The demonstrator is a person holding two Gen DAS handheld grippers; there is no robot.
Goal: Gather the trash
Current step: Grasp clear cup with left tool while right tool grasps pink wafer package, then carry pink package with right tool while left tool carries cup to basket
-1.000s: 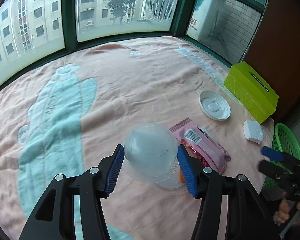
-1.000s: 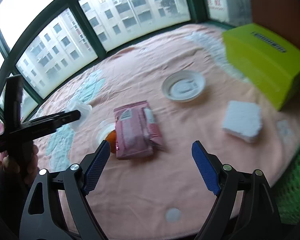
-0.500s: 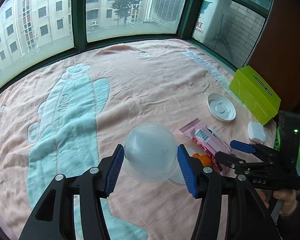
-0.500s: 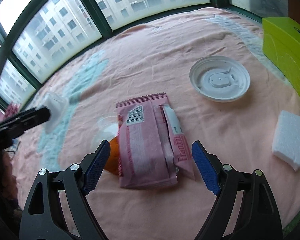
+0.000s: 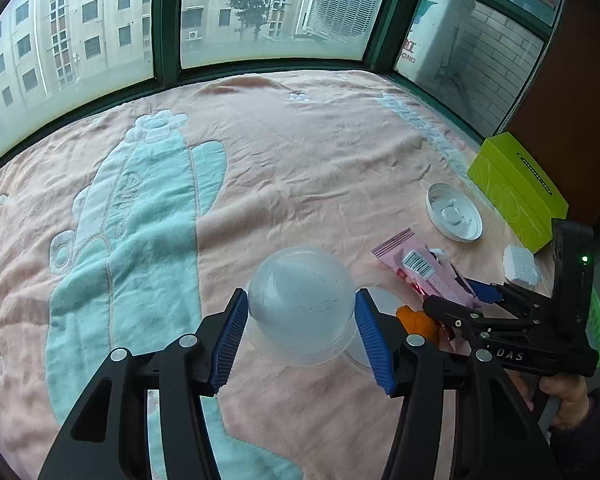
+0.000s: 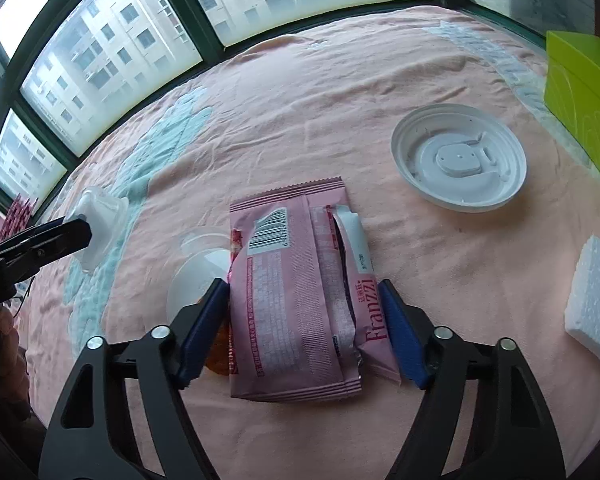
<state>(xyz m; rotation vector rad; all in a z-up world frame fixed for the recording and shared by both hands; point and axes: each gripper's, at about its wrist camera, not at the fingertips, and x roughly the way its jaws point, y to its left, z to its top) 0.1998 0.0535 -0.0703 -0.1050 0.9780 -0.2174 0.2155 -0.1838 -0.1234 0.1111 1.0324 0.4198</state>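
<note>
**Wrapper caught between closing jaws**

My right claw (image 6: 304,312) has just been closing around the pink Franzzi wrapper (image 6: 296,292), pads at both long edges, so pickup looks imminent. It lies flat on the blanket (image 6: 340,80), long axis pointing away from me. My left claw (image 5: 298,332) holds a clear plastic cup (image 5: 300,304)

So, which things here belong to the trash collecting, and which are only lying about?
Job:
- clear cup, in the left tool
- pink wrapper, between the right tool's closing jaws
- white lid
- foam block
- orange scrap
- green basket

Lying about:
- green box
- blanket
</note>
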